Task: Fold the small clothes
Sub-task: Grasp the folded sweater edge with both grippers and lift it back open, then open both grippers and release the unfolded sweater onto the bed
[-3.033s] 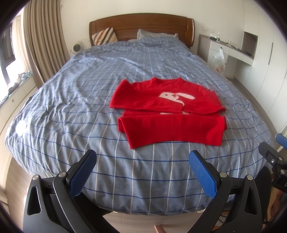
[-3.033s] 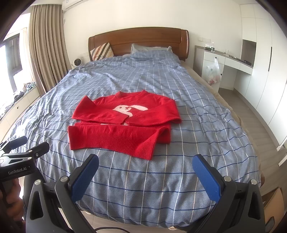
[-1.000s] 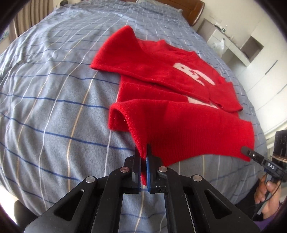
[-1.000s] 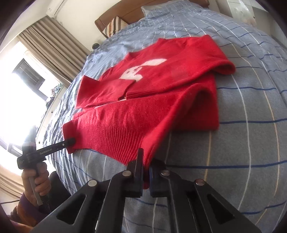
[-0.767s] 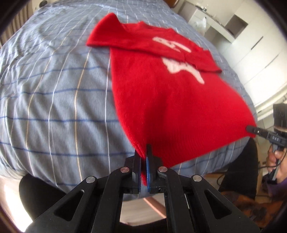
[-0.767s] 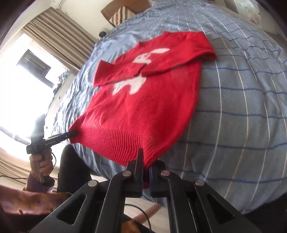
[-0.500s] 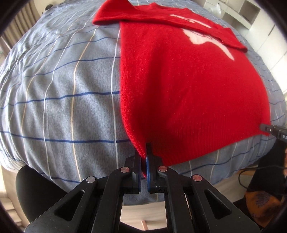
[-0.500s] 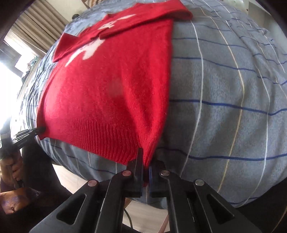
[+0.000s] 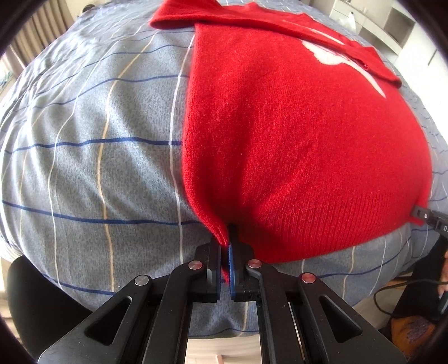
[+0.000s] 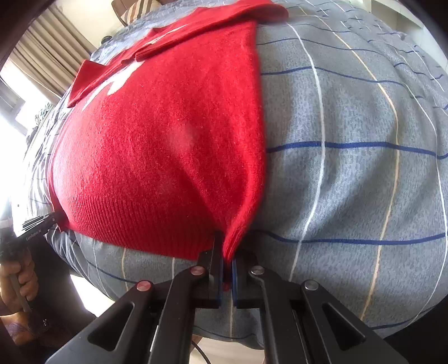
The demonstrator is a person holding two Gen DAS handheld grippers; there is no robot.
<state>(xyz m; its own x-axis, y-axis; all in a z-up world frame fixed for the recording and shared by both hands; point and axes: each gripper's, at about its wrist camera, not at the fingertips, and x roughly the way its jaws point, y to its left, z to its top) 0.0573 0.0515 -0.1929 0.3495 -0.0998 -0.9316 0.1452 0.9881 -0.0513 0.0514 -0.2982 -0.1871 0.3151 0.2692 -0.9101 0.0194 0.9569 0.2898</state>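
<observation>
A red knitted sweater (image 9: 302, 140) with a white figure on its chest lies spread out on the blue checked bed cover (image 9: 98, 140), sleeves folded across the chest. My left gripper (image 9: 225, 246) is shut on the sweater's left hem corner, low near the bed's front edge. My right gripper (image 10: 227, 252) is shut on the right hem corner of the sweater (image 10: 168, 145). In the left wrist view the other gripper's tip (image 9: 428, 217) shows at the far hem corner; in the right wrist view the left gripper's tip (image 10: 39, 224) shows likewise.
The bed cover (image 10: 350, 168) fills most of both views and drops off at the front edge. Curtains (image 10: 56, 36) and a bright window stand at the left. White cabinets (image 9: 392, 25) are at the far right. A hand (image 10: 16, 277) holds the other gripper's handle.
Both grippers pulled the folded-up hem back toward the bed's front edge and down, so the sweater's body now lies unfolded and stretched flat. Both stayed shut on the hem corners.
</observation>
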